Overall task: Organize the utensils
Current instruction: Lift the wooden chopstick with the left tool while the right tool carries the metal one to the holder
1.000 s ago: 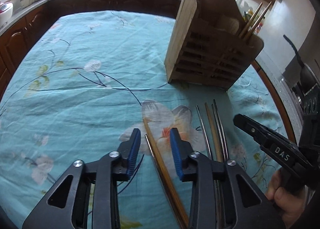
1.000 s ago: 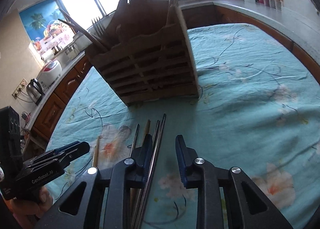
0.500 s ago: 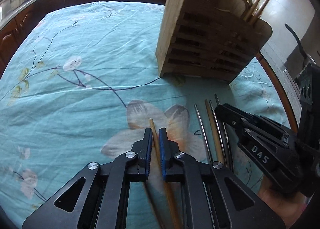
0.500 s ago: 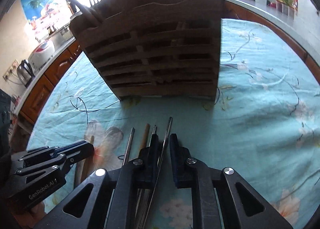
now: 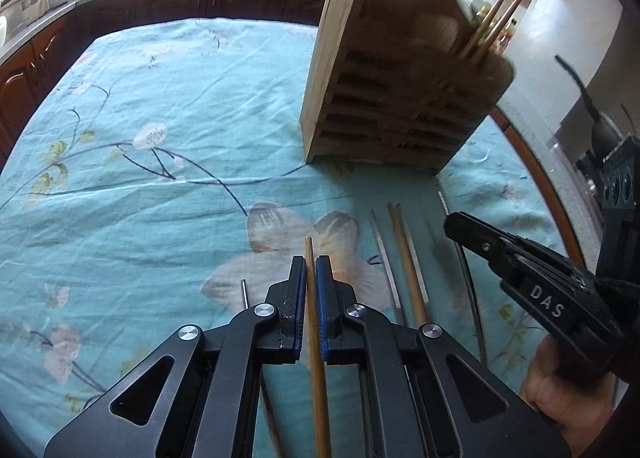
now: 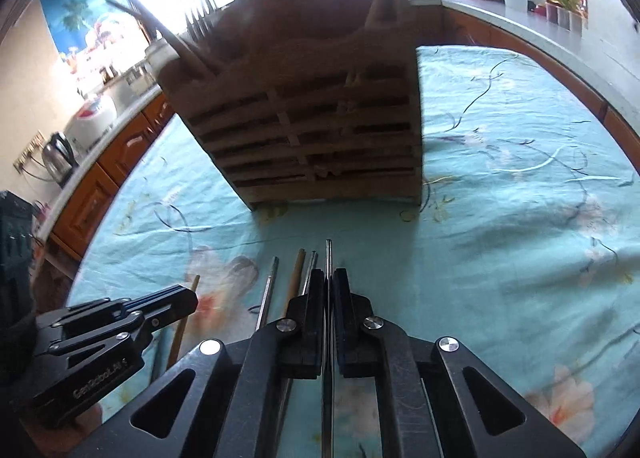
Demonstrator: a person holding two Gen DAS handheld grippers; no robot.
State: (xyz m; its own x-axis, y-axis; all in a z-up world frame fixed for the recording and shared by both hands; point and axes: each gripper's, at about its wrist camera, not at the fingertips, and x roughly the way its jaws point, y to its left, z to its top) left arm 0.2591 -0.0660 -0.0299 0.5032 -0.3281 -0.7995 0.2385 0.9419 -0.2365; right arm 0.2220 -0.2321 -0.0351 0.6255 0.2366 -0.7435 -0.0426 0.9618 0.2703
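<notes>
Chopsticks lie in a loose row on the desk, on a blue-green cloth (image 5: 168, 185) with big flowers, just in front of a wooden utensil holder (image 5: 392, 97). The left gripper (image 5: 311, 270) has just closed its jaws, and they now pinch a wooden chopstick (image 5: 309, 254) that pokes out past the blue pads (image 5: 322, 298). The right gripper (image 6: 329, 278) has just closed too, and its jaws squeeze a thin metal chopstick (image 6: 328, 254) whose tip sticks out toward the holder. Between the two grippers, more chopsticks (image 5: 404, 254) rest flat on the cloth, some metal and one wooden. The holder stands upright and has slats on its front. Two wooden chopsticks (image 5: 494, 23) lean out of its top at one end, and a fork (image 6: 198, 19) stands up there too. A hand (image 5: 568, 390) grips the right gripper's handle.
</notes>
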